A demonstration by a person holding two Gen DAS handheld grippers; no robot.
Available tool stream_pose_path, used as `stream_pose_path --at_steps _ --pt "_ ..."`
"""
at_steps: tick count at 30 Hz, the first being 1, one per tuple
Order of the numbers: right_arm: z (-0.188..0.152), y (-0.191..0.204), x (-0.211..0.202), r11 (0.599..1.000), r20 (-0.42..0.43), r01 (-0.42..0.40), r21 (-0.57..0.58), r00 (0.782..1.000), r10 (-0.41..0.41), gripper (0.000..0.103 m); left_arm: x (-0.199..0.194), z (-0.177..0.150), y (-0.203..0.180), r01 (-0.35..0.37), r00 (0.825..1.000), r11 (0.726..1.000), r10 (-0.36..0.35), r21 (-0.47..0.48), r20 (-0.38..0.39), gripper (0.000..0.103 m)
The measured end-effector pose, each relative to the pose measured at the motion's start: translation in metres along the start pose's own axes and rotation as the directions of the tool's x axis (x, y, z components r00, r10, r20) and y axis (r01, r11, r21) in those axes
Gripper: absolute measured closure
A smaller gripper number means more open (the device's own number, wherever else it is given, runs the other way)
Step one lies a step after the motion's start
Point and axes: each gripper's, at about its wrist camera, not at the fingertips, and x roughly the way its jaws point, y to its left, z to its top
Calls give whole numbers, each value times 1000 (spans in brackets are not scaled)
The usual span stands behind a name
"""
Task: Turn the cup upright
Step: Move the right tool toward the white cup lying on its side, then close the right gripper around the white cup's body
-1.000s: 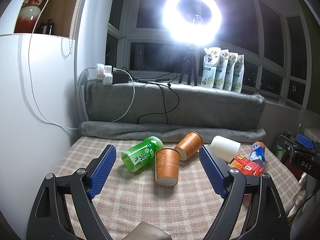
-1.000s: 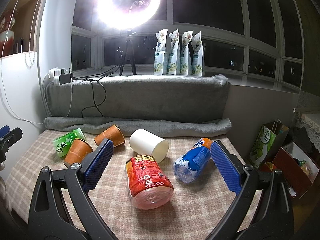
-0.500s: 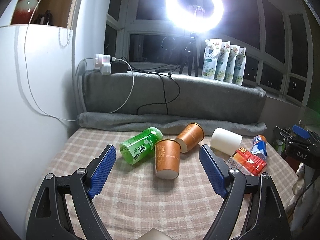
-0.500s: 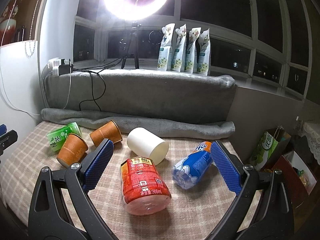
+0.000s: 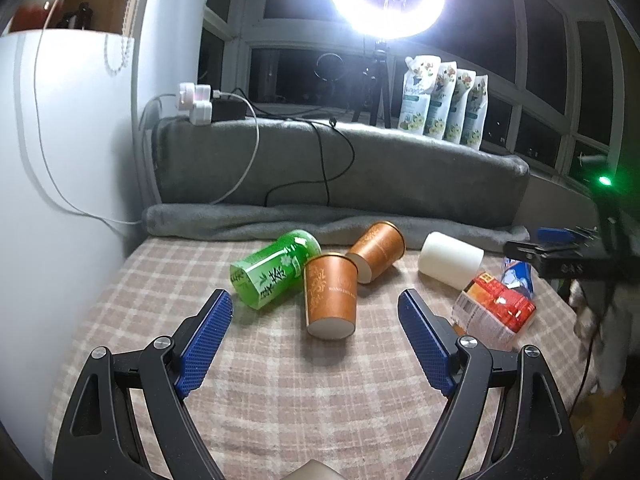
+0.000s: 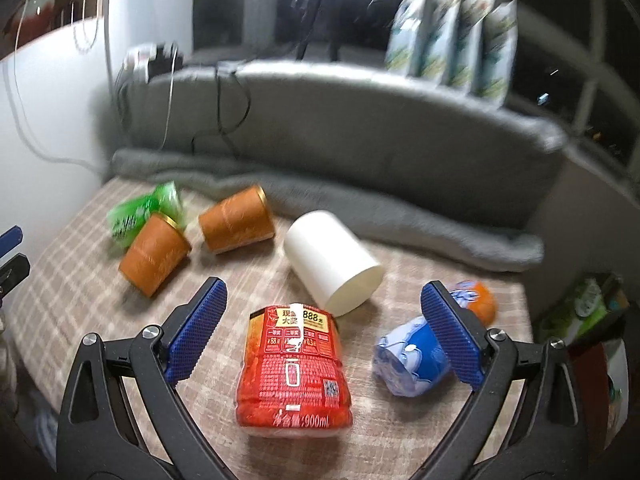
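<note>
Both sets of tongs spread wide, gripping nothing. Left gripper (image 5: 314, 322) lined up on the nearest orange paper cup (image 5: 330, 295), lying tipped on the checked tablecloth (image 5: 280, 380) against a green tea bottle (image 5: 272, 272), probably the flip target. Right gripper (image 6: 320, 326) framing a red-labelled plastic bottle (image 6: 294, 372) instead (blurry view), plus a blue bottle (image 6: 416, 354) mostly hidden from the left camera.
</note>
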Motion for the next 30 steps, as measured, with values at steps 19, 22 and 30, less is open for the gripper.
stream_pose_path --at_steps 19,22,30 --pt "51 -19 133 973 -416 -165 -163 905 84 7 8 -9 9 -39 998 999 39 0 -52 18" --pt "52 -15 142 970 -432 -176 -170 898 87 8 11 -8 11 -47 997 999 47 -3 -57 18" --pt "46 -1 173 952 -474 -178 -249 880 41 14 15 -9 13 -48 996 999 48 0 -75 18"
